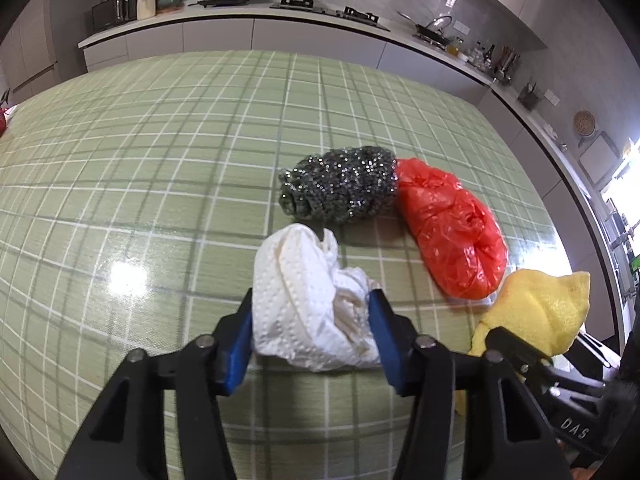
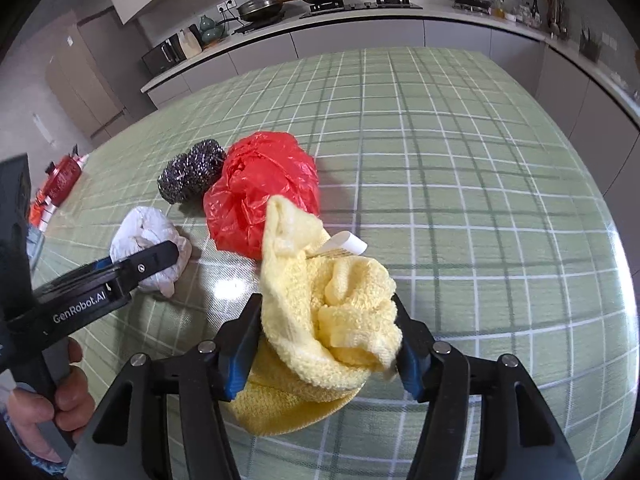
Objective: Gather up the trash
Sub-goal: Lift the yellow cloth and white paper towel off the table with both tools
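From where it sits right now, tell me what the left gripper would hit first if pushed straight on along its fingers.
The left gripper already has the crumpled white paper towel between its fingers. Beyond that, the steel wool scrubber lies next in line, though depth is hard to judge through the fisheye.

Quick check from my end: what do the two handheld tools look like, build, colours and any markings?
Both match: black angular plastic linkages with silver pivot pins and blue pads inside the fingertips. The left tool carries white "GenRobot.AI" lettering along its side, seen from the right wrist view. The right tool shows white "DAS" on its body in the left wrist view. A light blue cuff edge shows at the left hand.
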`<action>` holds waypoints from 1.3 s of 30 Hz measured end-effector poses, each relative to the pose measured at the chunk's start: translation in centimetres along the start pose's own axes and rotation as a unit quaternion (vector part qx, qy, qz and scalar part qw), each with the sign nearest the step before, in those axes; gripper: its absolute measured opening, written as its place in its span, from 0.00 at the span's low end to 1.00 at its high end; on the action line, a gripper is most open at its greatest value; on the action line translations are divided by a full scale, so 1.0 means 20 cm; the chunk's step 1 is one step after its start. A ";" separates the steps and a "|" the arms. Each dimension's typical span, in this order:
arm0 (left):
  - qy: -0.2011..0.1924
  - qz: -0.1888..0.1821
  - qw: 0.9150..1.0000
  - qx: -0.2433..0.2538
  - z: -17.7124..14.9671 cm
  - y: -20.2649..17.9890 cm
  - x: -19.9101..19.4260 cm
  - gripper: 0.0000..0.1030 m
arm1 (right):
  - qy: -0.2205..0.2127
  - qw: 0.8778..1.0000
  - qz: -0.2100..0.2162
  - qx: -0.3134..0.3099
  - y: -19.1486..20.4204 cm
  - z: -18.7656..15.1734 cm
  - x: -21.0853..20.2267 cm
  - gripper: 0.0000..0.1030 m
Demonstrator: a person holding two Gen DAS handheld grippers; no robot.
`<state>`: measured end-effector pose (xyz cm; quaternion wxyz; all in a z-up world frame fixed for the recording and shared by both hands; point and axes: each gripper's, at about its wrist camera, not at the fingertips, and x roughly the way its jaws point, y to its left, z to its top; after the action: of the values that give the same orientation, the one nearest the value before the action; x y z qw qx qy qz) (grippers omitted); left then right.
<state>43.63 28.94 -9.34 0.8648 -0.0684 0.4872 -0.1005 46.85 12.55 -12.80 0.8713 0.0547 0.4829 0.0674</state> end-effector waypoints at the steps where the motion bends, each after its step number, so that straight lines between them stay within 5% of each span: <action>1: -0.001 -0.002 1.000 -0.002 -0.01 0.00 -0.01 0.48 | 0.000 1.000 -0.005 -0.005 0.01 -0.01 0.00 0.58; 8: -0.010 -0.001 1.000 0.000 -0.04 0.01 -0.06 0.39 | -0.008 1.000 0.002 0.000 0.02 -0.03 -0.04 0.50; 22: -0.041 0.006 0.999 -0.001 -0.11 0.04 -0.28 0.39 | -0.023 0.999 0.030 0.016 -0.11 -0.11 -0.22 0.50; 39: -0.059 0.014 0.998 0.011 -0.32 -0.47 -0.41 0.39 | -0.029 0.997 0.075 0.011 -0.44 -0.30 -0.47 0.50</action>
<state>33.08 21.57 -3.84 0.8941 -0.0582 0.4351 -0.0894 37.34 2.43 -9.57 0.8766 0.1026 0.4530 0.1259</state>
